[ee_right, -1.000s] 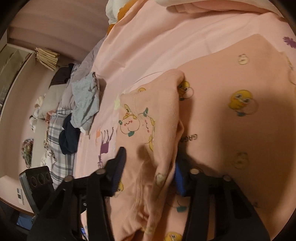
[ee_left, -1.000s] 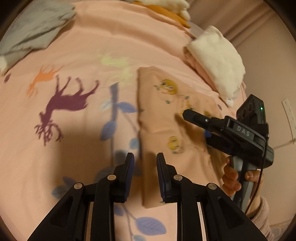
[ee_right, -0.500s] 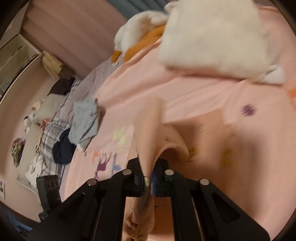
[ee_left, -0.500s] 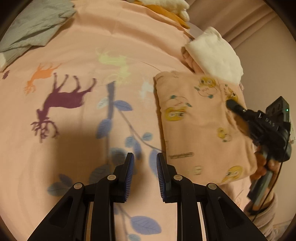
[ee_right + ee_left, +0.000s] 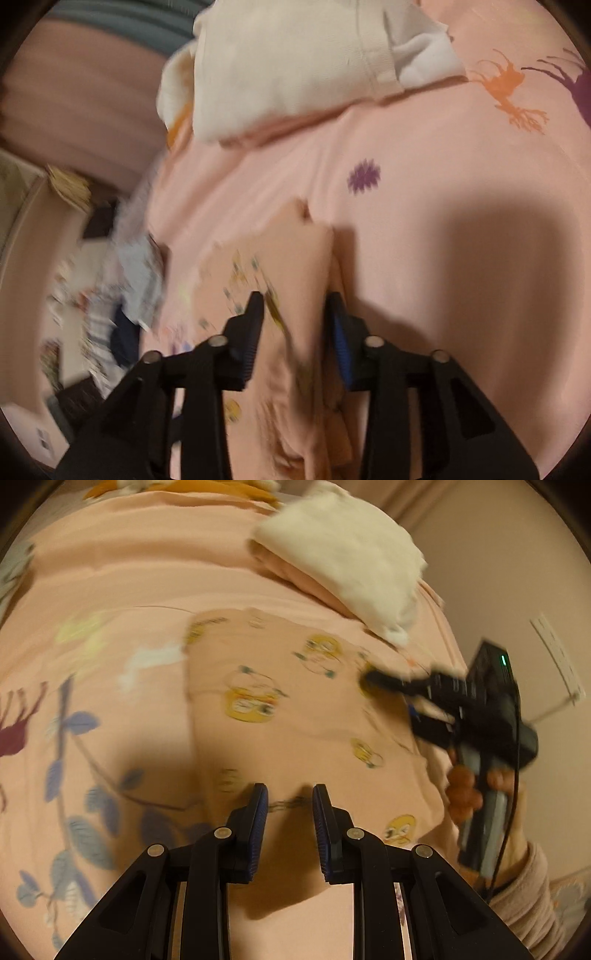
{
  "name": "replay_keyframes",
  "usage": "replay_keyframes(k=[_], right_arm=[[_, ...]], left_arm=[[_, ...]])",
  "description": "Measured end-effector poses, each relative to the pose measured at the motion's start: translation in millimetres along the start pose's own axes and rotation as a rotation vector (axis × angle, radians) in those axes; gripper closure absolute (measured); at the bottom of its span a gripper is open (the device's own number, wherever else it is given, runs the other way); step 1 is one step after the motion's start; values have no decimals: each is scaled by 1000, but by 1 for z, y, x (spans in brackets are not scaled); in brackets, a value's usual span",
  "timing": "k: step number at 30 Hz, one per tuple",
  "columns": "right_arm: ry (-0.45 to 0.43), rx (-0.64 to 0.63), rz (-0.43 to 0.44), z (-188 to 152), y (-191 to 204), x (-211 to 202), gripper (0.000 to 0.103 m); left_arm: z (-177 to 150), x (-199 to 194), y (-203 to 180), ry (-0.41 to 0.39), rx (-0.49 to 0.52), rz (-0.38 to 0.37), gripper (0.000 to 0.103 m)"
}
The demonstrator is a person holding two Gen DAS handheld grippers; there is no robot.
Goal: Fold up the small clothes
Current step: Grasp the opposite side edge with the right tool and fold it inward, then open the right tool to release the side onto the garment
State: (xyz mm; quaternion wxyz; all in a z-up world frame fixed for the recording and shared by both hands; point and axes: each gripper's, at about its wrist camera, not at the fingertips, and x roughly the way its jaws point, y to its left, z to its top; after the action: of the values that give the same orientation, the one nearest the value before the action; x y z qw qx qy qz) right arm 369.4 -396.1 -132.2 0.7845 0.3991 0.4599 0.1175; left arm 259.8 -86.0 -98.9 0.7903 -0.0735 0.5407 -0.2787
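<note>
Your right tool (image 5: 293,314) is opening around a bunched edge of the peach cotton garment with yellow cartoon faces (image 5: 295,716), which lies flat mid-frame on the pink printed bedsheet (image 5: 129,572). Your left tool (image 5: 290,805) hovers narrow and empty over its lower edge. A fold looks just laid; next, draw clear and smooth it, or take the lower edge.

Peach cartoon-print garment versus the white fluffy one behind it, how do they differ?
The peach garment carries yellow cartoon prints; the white garment is plain. The peach garment looks thin and lies mostly flat; the white garment looks thick and fluffy, resting on folded pink fabric. Both lie on the pink bedsheet.
</note>
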Motion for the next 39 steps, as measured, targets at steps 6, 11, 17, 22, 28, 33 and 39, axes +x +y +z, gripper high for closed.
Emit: replay_keyframes(k=[6,11,17,22,28,33,39], right_arm=[[-123,11,106,24,17,-9,65],[-201,-86,-8,28,34,-43,65],[-48,-399,-57,-35,67,-57,83],[55,-587,-96,-92,67,-56,85],[107,-706,-321,-111,45,-36,98],[93,-669,-281,-116,50,-49,88],[101,-664,-230,-134,54,-54,92]], left_arm=[[-2,16,0,33,11,30,82],[-1,13,1,38,4,24,82],[1,16,-2,36,8,33,82],[-4,15,-7,26,42,53,82],[-25,11,-11,26,131,76,82],[-45,-2,-5,12,143,72,82],[-65,-7,2,16,140,102,82]])
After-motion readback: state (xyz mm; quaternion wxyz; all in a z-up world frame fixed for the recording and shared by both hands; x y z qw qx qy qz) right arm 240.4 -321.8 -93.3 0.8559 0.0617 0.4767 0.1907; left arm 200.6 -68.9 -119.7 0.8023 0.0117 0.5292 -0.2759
